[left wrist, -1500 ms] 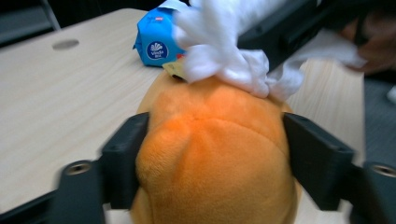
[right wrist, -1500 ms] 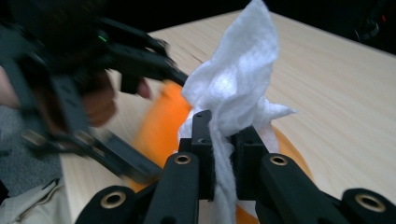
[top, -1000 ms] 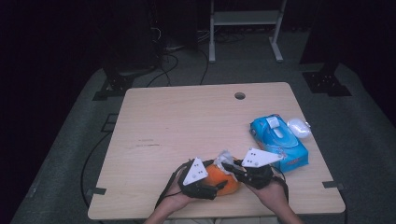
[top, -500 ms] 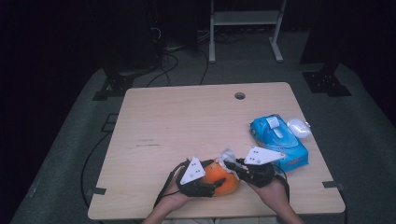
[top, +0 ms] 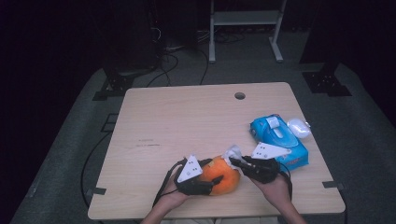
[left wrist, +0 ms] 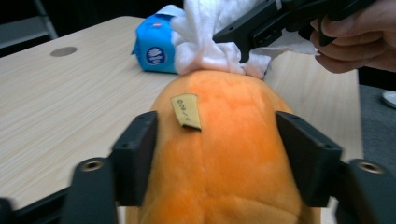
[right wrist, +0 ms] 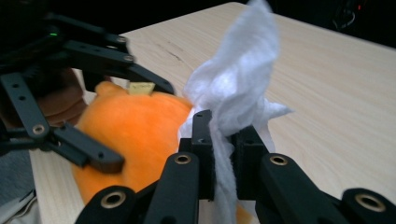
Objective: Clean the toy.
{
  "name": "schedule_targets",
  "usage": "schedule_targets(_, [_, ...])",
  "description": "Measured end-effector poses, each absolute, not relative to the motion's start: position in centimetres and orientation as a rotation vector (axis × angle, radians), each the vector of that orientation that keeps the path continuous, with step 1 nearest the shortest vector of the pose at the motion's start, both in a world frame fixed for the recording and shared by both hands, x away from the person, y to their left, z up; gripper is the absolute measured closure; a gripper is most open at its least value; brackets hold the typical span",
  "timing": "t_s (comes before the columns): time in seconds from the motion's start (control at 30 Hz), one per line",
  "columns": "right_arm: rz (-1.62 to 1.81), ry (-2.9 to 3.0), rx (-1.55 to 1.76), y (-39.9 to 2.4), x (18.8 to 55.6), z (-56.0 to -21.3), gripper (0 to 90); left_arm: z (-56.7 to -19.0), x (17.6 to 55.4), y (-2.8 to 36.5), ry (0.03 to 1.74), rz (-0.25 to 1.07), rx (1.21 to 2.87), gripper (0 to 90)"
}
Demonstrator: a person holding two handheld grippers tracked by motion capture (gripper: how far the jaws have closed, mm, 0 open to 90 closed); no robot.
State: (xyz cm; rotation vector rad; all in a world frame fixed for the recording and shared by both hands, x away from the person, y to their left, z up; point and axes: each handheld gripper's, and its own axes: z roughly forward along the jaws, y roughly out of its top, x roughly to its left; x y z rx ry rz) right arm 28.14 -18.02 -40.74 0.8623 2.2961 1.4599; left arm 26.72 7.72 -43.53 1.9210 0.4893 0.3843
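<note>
- The left gripper (top: 205,183) is sitting at about 6 o'clock on the bench (top: 187,121), its fingers (left wrist: 135,154) having just been closing around the orange plush toy (top: 223,173); they are standing partly apart with the toy's body between them, both sides pressing into the plush in the left gripper view.
- The right gripper (top: 236,161) is reaching in from the 3 o'clock side of the toy, its fingers (right wrist: 201,140) pinching shut on a crumpled white wipe (right wrist: 238,88).
- The wipe is resting against the top of the plush toy, at its 12 o'clock end in the left gripper view, and is rising above the right gripper.
- A small yellow tag (left wrist: 186,111) is lying on the toy's upper surface, between the left gripper's fingers.
- The toy is lying on the bench near its 6 o'clock edge, between the two hands.
- A blue wipes pack (top: 275,137) is lying at about 4 o'clock on the bench, just beyond the right hand (top: 273,189).
- A small white object (top: 299,127) is sitting just beside the pack, on its 2 o'clock side.
</note>
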Motion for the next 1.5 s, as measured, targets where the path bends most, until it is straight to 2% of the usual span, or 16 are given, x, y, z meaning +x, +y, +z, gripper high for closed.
schedule_targets(0.2, [1.444,2.277,1.027,-20.1,29.3,-42.4,81.0,-43.7,27.3,8.4,0.549,0.375,1.898,39.8])
schedule_targets(0.37, [1.535,2.286,0.898,-18.6,28.2,-41.1,80.8,-44.1,28.5,9.7,0.664,0.316,1.843,40.0])
schedule_targets(0.47, [1.474,2.297,0.928,-18.4,28.6,-42.3,80.7,-44.2,28.5,9.7,0.670,0.316,1.845,40.1])
schedule_targets(0.57, [1.477,2.294,1.032,-19.2,29.4,-43.2,80.8,-44.1,28.1,9.2,0.642,0.345,1.852,40.1])
schedule_targets(0.77, [1.489,2.267,0.951,-18.9,29.0,-41.7,80.7,-44.0,26.3,7.5,0.508,0.435,1.904,38.1])
schedule_targets(0.93, [1.478,2.270,1.072,-20.2,29.8,-43.0,80.8,-44.1,25.8,6.9,0.447,0.439,1.919,34.8])
schedule_targets(1.1, [1.522,2.258,0.914,-18.9,28.5,-41.4,80.8,-44.2,25.7,7.0,0.422,0.438,1.921,34.8])
schedule_targets(1.3, [1.447,2.275,1.041,-19.9,29.7,-43.3,80.7,-44.3,25.8,7.1,0.415,0.420,1.918,29.0])
schedule_targets(1.5, [1.509,2.267,0.914,-18.9,28.5,-41.5,80.5,-44.3,25.6,7.0,0.400,0.428,1.926,29.6])
